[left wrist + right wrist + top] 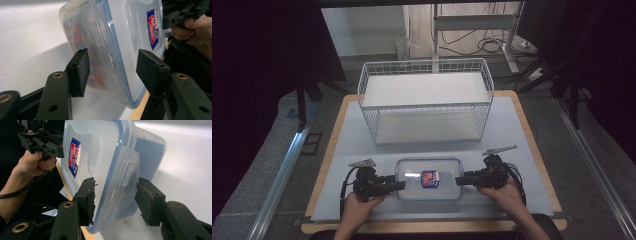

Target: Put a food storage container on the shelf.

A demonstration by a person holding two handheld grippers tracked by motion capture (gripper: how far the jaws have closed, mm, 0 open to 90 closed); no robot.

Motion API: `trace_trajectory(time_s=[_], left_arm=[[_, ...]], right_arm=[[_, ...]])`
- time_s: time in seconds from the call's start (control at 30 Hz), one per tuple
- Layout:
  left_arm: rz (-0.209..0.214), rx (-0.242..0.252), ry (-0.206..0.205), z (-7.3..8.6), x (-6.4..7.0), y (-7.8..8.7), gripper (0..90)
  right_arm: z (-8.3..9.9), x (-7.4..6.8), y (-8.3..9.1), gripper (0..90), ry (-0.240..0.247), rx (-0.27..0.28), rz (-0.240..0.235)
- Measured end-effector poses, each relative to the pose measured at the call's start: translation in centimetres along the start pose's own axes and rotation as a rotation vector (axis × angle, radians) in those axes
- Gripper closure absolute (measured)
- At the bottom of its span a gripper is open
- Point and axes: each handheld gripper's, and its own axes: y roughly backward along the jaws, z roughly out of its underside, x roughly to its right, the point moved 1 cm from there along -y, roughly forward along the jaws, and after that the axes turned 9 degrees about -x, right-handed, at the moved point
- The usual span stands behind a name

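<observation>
A clear plastic container (429, 178) with a blue-rimmed lid and a red and blue sticker lies near the table's front edge, between my two grippers. My left gripper (398, 186) holds its left end. In the left gripper view its jaws (112, 65) pinch the latch flap of the container (130, 30), one over the lid and one under the rim. My right gripper (460, 180) grips the opposite end in the same way, jaws (116, 195) clamped across the latch of the container (100, 152). Something reddish-orange (77, 35) shows through the wall. I cannot tell whether the container is touching the table.
A white wire basket (427, 100) stands open-topped at the back centre of the pale mat (357, 145). The wooden table edge (432, 226) runs just under the person's hands. Dark floor, stand legs and cables lie beyond the table.
</observation>
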Motion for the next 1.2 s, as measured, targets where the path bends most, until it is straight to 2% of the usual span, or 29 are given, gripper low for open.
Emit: trace_trajectory(time_s=[0.2, 0.27, 0.37, 0.5, 0.6, 0.7, 0.8, 1.0, 1.2], left_arm=[[-0.002, -0.011, -0.001, -0.1, 0.1, 0.1, 46.4], [0.007, -0.01, 0.013, -0.1, 0.1, 0.2, 47.5], [0.042, 0.0, 0.036, 0.1, -0.2, 0.4, 50.9], [0.037, -0.006, 0.035, 0.1, -0.1, 0.5, 51.7], [0.045, 0.001, 0.052, -0.1, -0.2, 0.6, 53.1], [0.025, -0.001, 0.044, -0.3, -0.2, 0.7, 53.8], [0.02, 0.006, 0.052, -0.4, -0.3, 0.8, 54.0], [0.011, 0.038, 0.063, -0.8, -0.3, 1.0, 54.0], [-0.002, 0.057, 0.032, -2.2, 0.3, 1.7, 53.9]], right_arm=[[0.0, -0.1, 0.0, 51.0, 0.006, -0.002, 0.005], [0.0, -0.2, 0.0, 51.1, 0.01, -0.003, 0.008], [0.1, -0.3, 0.1, 51.5, 0.015, 0.001, 0.012], [0.1, -0.3, 0.1, 52.3, 0.009, 0.003, 0.01], [0.1, -0.3, 0.2, 53.5, 0.002, 0.004, 0.004], [0.1, -0.5, 0.2, 54.4, 0.009, 0.019, 0.012], [-0.1, -0.6, 0.1, 54.2, 0.02, 0.022, 0.029], [-0.6, -0.8, 0.1, 53.9, 0.021, 0.05, 0.04], [-1.4, -1.2, 0.8, 53.8, 0.034, 0.087, 0.047]])
